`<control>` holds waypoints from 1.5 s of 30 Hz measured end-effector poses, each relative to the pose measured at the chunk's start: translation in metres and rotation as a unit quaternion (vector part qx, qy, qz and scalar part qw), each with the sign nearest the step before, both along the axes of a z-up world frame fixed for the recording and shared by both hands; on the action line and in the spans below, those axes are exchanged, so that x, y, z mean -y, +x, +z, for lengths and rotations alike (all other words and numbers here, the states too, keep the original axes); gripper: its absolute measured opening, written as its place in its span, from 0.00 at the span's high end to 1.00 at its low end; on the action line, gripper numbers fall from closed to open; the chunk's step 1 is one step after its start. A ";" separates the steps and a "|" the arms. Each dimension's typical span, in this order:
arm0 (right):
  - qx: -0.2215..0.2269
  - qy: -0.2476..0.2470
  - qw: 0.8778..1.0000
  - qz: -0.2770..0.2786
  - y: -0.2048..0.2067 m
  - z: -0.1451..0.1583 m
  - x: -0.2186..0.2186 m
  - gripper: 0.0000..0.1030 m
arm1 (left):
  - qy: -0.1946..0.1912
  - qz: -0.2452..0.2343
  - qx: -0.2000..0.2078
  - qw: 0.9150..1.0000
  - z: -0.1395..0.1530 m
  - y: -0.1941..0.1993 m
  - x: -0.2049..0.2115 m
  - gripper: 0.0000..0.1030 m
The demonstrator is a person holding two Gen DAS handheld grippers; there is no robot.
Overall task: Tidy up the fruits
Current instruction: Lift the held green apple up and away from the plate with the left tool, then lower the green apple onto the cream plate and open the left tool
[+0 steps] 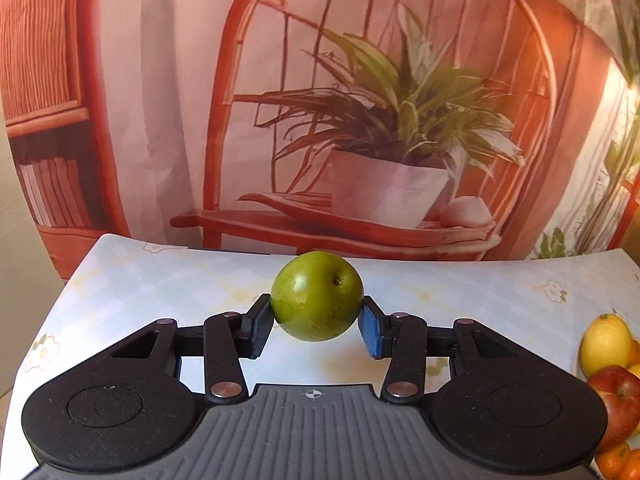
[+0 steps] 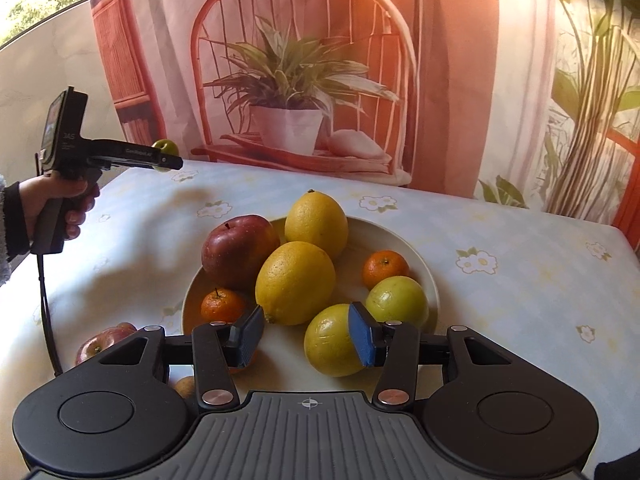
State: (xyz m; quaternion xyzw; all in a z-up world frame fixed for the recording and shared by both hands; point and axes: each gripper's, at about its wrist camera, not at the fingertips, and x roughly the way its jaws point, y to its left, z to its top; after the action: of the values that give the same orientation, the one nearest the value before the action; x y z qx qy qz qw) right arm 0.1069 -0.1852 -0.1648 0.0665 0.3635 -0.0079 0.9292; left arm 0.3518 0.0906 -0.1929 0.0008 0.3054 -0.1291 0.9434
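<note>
Holding a round green fruit [image 1: 317, 295] between its jaws, the left gripper [image 1: 316, 326] pinches it from both sides — one black ribbed pad and one blue pad press its smooth, glossy skin, and it hangs clear above the surface [image 1: 160, 292], with its small stem dimple turned toward the blue pad.

Ahead of the right gripper [image 2: 306, 336] and partly beneath its jaws sits a shallow, pale, round plate [image 2: 400, 236]. In it lie two large yellow lemons [image 2: 295, 282] with dimpled peel, a dark red apple [image 2: 238, 250] beyond the black pad, two small mandarins [image 2: 385, 268], and two smooth yellow-green fruits [image 2: 398, 300]; the nearer of these sits just beside the blue pad. The right jaws stand partly spread with nothing pinched between them.

Outside the plate, beside the black jaw's arm, a second reddish apple [image 2: 100, 344] rests on the surface — a pale checked cloth with small flower prints. A hand [image 2: 56, 200] in a dark sleeve grips the left tool's handle well off to that side.
</note>
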 end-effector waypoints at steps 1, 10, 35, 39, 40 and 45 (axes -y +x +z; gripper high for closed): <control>0.000 0.001 1.000 -0.003 -0.002 -0.001 0.001 0.57 | 0.004 -0.009 0.003 1.000 0.005 -0.008 0.004 0.53; 0.011 0.007 1.000 -0.024 -0.024 -0.002 0.014 0.57 | 0.034 -0.130 0.038 0.990 0.054 -0.092 0.071 0.53; 0.028 0.057 0.997 -0.046 -0.050 -0.017 0.047 0.57 | 0.084 -0.269 -0.044 0.958 0.020 -0.122 0.242 0.53; 0.027 0.058 0.997 -0.045 -0.049 -0.018 0.048 0.57 | 0.075 -0.261 -0.056 0.961 0.020 -0.115 0.242 0.53; 0.027 0.058 0.997 -0.046 -0.049 -0.018 0.049 0.57 | 0.077 -0.262 -0.056 0.960 0.019 -0.114 0.243 0.53; 0.026 0.058 0.997 -0.045 -0.049 -0.018 0.049 0.57 | 0.078 -0.268 -0.062 0.958 0.018 -0.115 0.246 0.52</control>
State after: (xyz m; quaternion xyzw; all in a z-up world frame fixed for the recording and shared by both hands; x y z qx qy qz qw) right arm 0.0581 -0.2338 -0.1828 0.1364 0.3356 -0.0274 0.9317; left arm 0.2365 -0.1555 -0.1749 0.1484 0.3613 -0.3522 0.8505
